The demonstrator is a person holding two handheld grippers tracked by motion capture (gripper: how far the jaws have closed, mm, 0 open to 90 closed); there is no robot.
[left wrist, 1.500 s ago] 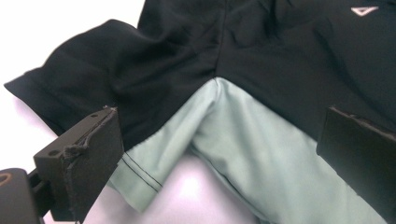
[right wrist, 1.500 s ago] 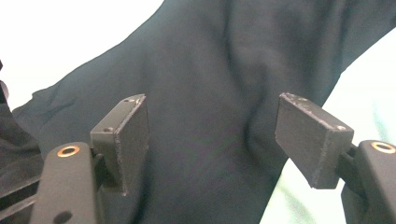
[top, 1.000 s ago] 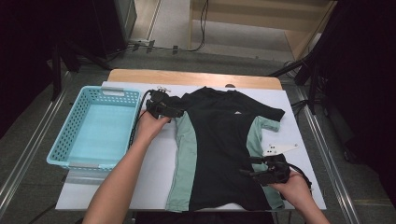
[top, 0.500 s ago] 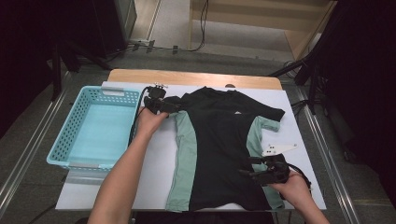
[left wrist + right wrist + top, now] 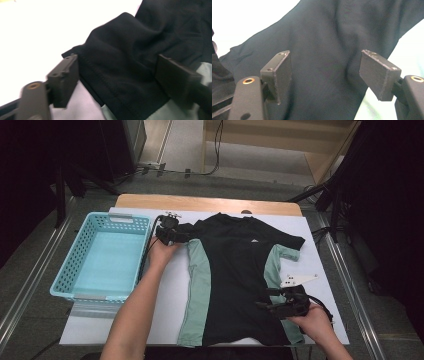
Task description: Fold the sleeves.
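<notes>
Two open grippers on the black-and-green shirt (image 5: 240,280) spread flat mid-table: left gripper (image 5: 181,236) has crept further onto the far-left sleeve (image 5: 117,62), jaws gaping around it, right gripper (image 5: 274,304) empty over the near-right hem, so grabbing looks imminent.

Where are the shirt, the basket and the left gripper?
black and green T-shirt (image 5: 235,275), high view, middle of the black front panel.
light blue plastic basket (image 5: 79,250), high view, left wall.
left gripper (image 5: 184,236), high view, between the jaw tips at the sleeve.
</notes>
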